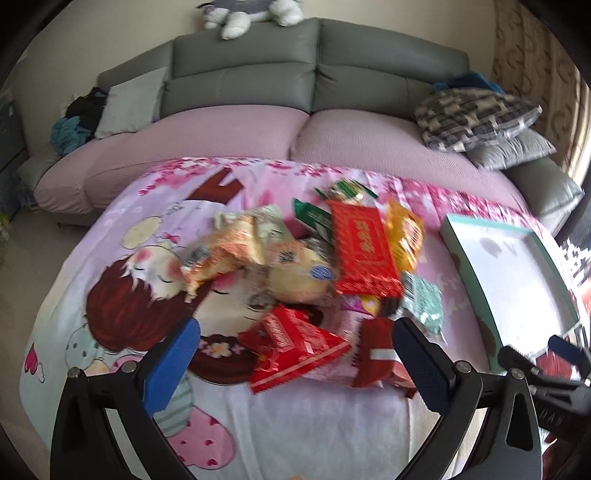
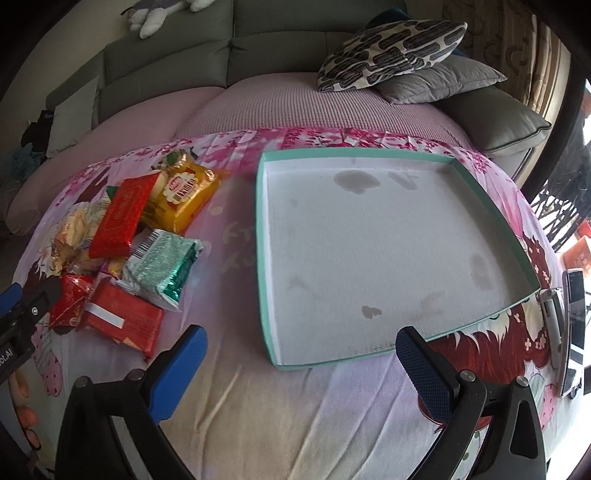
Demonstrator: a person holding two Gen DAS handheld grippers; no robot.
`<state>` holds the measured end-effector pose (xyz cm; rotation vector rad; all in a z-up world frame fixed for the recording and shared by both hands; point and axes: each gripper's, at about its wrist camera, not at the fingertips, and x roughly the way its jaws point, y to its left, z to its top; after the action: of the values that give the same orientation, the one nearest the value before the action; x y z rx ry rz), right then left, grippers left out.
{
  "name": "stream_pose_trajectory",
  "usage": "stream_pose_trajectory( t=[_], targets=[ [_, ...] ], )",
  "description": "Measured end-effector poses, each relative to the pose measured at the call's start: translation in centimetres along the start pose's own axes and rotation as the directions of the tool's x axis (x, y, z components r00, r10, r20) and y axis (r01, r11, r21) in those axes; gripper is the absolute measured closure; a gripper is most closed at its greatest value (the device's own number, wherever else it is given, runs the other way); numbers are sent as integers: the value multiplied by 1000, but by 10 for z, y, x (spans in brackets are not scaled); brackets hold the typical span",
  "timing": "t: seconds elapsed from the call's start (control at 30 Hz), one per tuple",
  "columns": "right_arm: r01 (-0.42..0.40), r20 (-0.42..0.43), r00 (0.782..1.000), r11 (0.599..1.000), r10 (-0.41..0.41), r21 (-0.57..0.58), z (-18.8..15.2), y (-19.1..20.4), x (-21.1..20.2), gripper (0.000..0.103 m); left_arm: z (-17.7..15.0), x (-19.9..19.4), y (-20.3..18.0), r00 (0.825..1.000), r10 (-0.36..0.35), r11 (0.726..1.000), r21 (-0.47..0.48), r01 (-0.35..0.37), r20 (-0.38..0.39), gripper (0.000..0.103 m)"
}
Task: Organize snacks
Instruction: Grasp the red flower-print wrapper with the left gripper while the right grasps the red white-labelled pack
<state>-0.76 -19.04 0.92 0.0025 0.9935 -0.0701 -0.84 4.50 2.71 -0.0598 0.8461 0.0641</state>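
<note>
A heap of snack packets lies on a pink cartoon-print cloth: a long red packet (image 1: 364, 249), a yellow one (image 1: 404, 236), a pale bun wrapper (image 1: 299, 275), a silver-green pack (image 1: 424, 301) and a red triangular pack (image 1: 295, 347). My left gripper (image 1: 295, 350) hangs open just above the near red packs, nothing between its blue pads. The right wrist view shows the same heap (image 2: 122, 258) at the left and a shallow teal-rimmed white box (image 2: 263, 229), empty, in the middle. My right gripper (image 2: 301, 354) stands open over the box's near edge.
A sofa (image 1: 258, 74) with pink seat covers runs behind the cloth, with patterned and grey pillows (image 2: 399, 48) at its right end. A phone and a metal object (image 2: 570, 325) lie at the cloth's right edge. A plush toy (image 1: 251, 14) sits on the sofa back.
</note>
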Motion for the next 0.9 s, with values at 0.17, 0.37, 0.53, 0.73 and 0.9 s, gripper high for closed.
stream_pose_trajectory(
  t=[0.17,0.37,0.53,0.73,0.9],
  targets=[
    [-102,7,995,994,102,-43,3,35,0,0,2,3,19,999,38,999,-25,-39,-22,0],
    [-194,-24,981,981,193,-21,5,67,14,0,-1,26,42,993,15,991,-131,-30,-120,0],
    [-273,-31,962,962,273,-6,5,83,24,0,-5,41,54,985,-26,978,-210,-10,-169,0],
    [-312,-43,949,950,312,4,5,99,36,2,-7,62,57,971,-99,959,-281,35,-217,0],
    [-335,-53,940,941,337,41,4,103,43,10,-9,73,53,961,-142,952,-298,68,-235,5]
  ],
)
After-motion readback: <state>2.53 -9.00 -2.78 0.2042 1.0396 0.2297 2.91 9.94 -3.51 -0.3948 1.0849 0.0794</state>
